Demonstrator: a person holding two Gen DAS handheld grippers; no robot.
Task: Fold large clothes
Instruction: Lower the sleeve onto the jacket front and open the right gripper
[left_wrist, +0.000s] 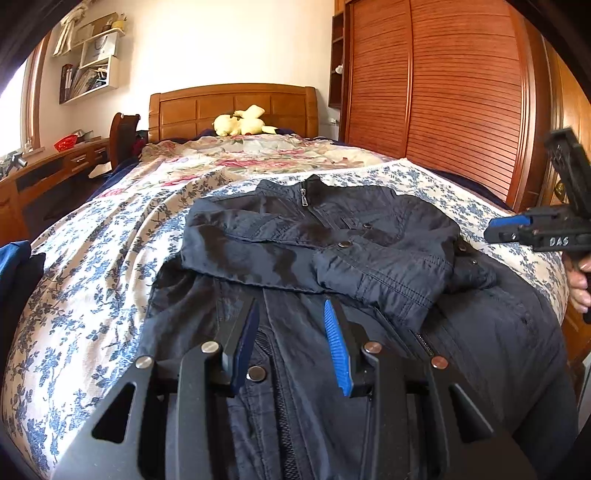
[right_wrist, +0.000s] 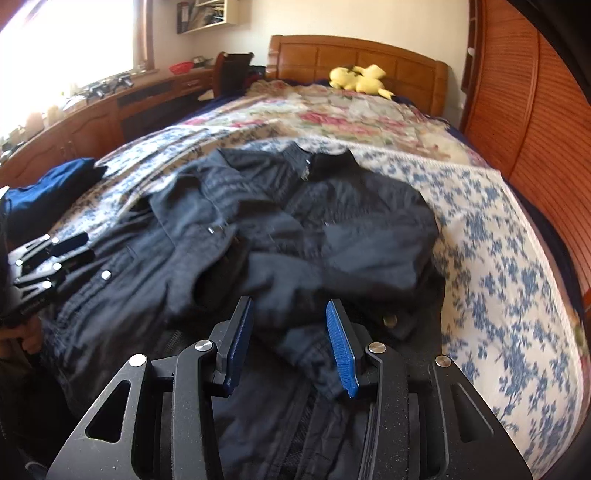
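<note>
Dark jacket (right_wrist: 295, 236) flat on bed (right_wrist: 498, 229), collar at 12 o'clock, long axis 12–6. Right gripper (right_wrist: 291, 332) nearer folded sleeve (right_wrist: 295, 295), jaws apart, empty. Left gripper (left_wrist: 291, 332) apart, empty, over hem.

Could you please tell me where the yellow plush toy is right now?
The yellow plush toy lies at the far end of the bed, against the wooden headboard, beyond the dark jacket in both wrist views.
</note>
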